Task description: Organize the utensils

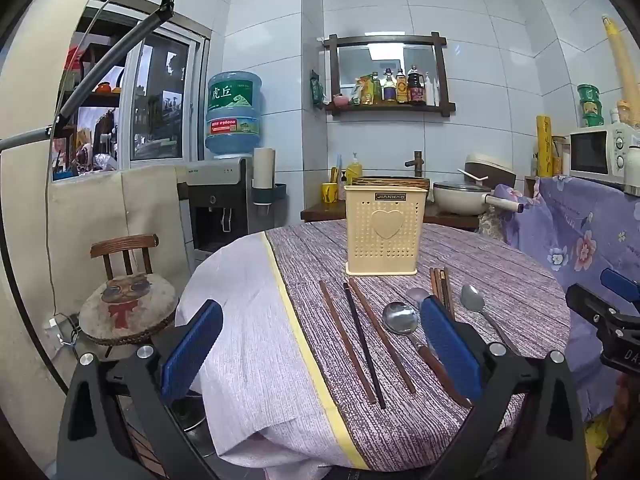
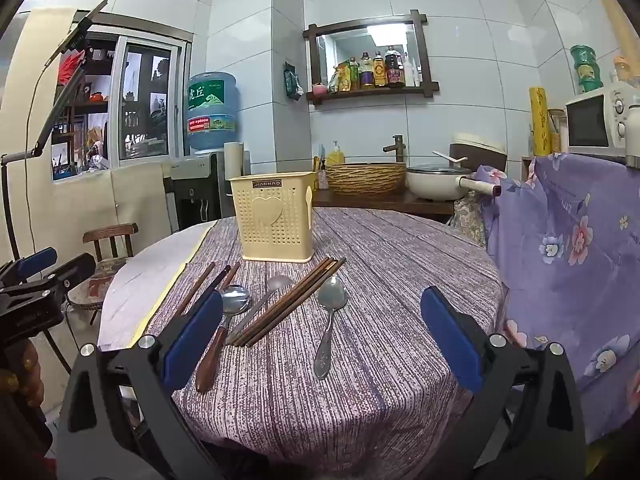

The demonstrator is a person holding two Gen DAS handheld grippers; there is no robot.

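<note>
A cream perforated utensil holder point(image 1: 381, 230) point(image 2: 276, 216) stands upright on the round table. In front of it lie three loose chopsticks point(image 1: 362, 342) point(image 2: 208, 280), a wooden-handled spoon point(image 1: 400, 318) point(image 2: 234, 300), a bundle of brown chopsticks point(image 2: 288, 302) point(image 1: 440, 284), a spoon beside them point(image 2: 276, 282) and an all-metal spoon point(image 2: 330, 300) point(image 1: 472, 300). My left gripper point(image 1: 320, 346) is open and empty above the table's near edge, over the loose chopsticks. My right gripper point(image 2: 320, 336) is open and empty over the metal spoon's handle.
The table carries a purple striped cloth point(image 2: 380, 260) with a white cloth point(image 1: 240, 300) on its left part. A small wooden chair point(image 1: 128, 292) stands left. A floral-draped unit point(image 2: 568, 240) stands right. A counter with basket and pot point(image 2: 436, 180) lies behind.
</note>
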